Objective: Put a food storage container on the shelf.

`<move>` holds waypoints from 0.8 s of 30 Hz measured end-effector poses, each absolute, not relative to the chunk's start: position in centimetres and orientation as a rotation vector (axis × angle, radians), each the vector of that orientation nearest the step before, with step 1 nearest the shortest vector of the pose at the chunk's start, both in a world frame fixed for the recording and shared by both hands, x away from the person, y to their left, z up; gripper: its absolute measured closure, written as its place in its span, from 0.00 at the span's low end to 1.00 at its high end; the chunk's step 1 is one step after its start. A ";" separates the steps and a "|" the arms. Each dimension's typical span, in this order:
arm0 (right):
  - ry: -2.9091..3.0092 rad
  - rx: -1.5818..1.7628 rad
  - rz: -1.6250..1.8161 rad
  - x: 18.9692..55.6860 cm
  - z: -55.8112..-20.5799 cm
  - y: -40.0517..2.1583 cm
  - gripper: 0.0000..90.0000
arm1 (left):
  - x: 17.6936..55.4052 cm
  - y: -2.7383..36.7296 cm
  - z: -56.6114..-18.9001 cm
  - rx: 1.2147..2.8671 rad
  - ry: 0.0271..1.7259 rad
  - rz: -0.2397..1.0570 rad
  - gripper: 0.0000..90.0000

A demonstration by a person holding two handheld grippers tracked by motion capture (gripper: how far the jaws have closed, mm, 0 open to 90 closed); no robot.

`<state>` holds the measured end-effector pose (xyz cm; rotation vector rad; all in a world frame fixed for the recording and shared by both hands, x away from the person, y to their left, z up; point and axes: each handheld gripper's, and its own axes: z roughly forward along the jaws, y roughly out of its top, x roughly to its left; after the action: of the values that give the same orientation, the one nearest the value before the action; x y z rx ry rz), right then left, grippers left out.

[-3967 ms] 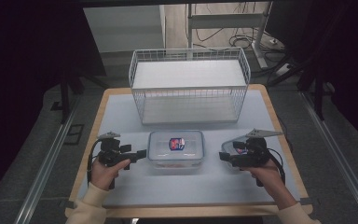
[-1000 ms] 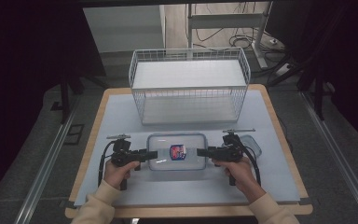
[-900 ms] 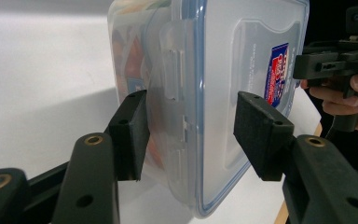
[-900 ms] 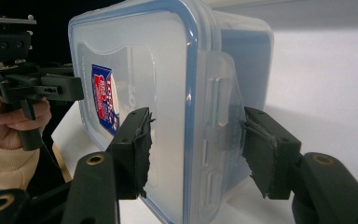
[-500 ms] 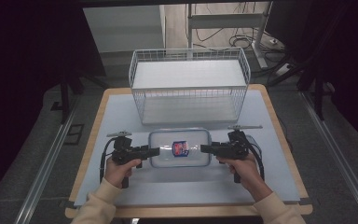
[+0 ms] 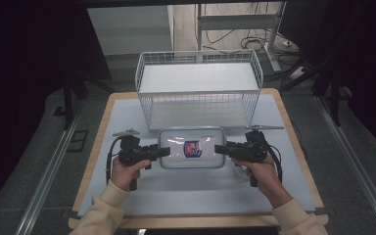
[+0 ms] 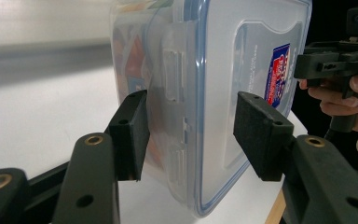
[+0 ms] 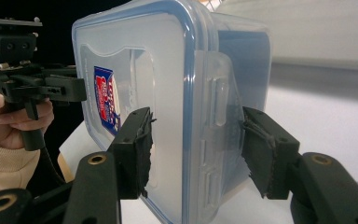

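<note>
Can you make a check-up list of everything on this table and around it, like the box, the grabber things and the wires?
Surface: pale table top with a wooden edge.
Job's things: clear lidded box with a red and blue label, held at both ends; white wire basket behind it.
Clutter: nothing seen.
Grippers: left gripper clamps the box's left end, pads pressing on lid and bottom; right gripper clamps the right end the same way.
Cables: a black cable loops from each gripper.
Surroundings: grey floor, metal rails, loose wires behind the table.
</note>
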<state>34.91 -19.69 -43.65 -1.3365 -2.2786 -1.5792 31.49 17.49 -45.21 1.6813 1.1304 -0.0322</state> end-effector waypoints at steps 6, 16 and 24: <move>-2.287 -1.325 -1.607 35.1 -42.8 -19.9 0.51 | 31.8 17.4 -44.3 1.680 1.119 -0.025 0.52; -2.307 -1.304 -1.653 35.6 -40.6 -20.1 0.51 | 32.3 17.1 -42.3 1.665 1.099 0.000 0.52; -2.301 -1.305 -1.653 36.0 -39.2 -20.4 0.51 | 32.8 16.8 -40.9 1.660 1.106 0.002 0.52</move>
<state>36.00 -20.36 -39.16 -1.3052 -2.3011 -1.6531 32.77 16.85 -40.93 1.6602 1.1061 0.0024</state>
